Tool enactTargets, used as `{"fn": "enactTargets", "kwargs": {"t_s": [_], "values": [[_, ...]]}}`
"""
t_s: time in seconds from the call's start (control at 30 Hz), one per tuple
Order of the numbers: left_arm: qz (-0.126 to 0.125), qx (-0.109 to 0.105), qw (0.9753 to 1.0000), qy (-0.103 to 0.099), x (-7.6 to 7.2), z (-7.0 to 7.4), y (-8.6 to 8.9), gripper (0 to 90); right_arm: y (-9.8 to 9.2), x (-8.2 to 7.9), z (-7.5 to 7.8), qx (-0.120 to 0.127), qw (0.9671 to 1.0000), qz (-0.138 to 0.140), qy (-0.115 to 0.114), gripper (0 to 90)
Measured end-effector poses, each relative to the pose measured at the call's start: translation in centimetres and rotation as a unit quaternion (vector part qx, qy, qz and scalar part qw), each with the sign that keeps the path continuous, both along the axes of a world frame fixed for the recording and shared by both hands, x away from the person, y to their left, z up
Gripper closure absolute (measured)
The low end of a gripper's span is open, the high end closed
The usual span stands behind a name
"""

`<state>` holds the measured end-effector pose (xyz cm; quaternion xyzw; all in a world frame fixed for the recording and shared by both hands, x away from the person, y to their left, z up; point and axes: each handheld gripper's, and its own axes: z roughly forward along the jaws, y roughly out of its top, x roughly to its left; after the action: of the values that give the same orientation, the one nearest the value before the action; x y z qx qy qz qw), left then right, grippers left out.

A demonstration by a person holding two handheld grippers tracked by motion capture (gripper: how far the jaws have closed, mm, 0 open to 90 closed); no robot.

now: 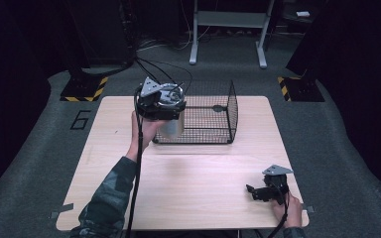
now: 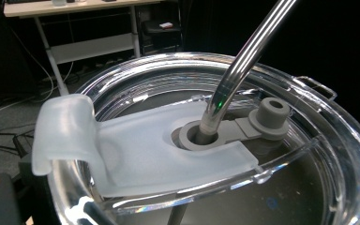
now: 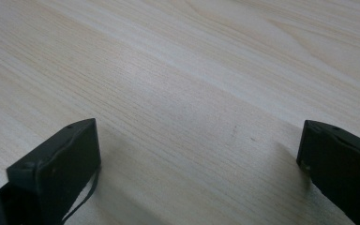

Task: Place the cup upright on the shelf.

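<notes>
A steel tumbler (image 1: pixel 172 127) with a clear lid (image 2: pixel 136 168) and a metal straw (image 2: pixel 243 61) hangs at the left front corner of the black wire basket (image 1: pixel 213 119). My left gripper (image 1: pixel 170 103) is shut on the tumbler near its top, so the left gripper view looks down on the lid from very close. A frosted slider and a grey stopper sit on the lid, and the jaws themselves are hidden. At the table's front right, my right gripper (image 1: pixel 252 191) rests low over the wood. It (image 3: pixel 197 143) stands open, with bare tabletop between its fingers.
The light wooden table (image 1: pixel 188 183) has bare room in its middle and front left. The basket's open side faces left. Beyond the table stand a desk frame (image 1: pixel 228 29), floor cables and two hazard-striped bases (image 1: pixel 84 89).
</notes>
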<state>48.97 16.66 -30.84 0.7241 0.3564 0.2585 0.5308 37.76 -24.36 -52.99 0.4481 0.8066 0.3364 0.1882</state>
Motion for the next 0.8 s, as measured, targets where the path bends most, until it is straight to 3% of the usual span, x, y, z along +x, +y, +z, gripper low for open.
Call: {"fn": "enactTargets", "kwargs": {"t_s": [0.63, 0.8], "values": [[0.008, -0.003, 1.0000, -0.004, 2.7, 1.2, -1.3, 3.4, 0.1, 0.0, 0.0, 0.001, 1.0000, -0.002, 0.001, 0.0], [0.000, -0.004, 1.0000, -0.003, 3.6, 1.1, -1.5, 3.4, 0.1, 0.0, 0.0, 0.004, 1.0000, -0.004, 0.001, 0.0]]}}
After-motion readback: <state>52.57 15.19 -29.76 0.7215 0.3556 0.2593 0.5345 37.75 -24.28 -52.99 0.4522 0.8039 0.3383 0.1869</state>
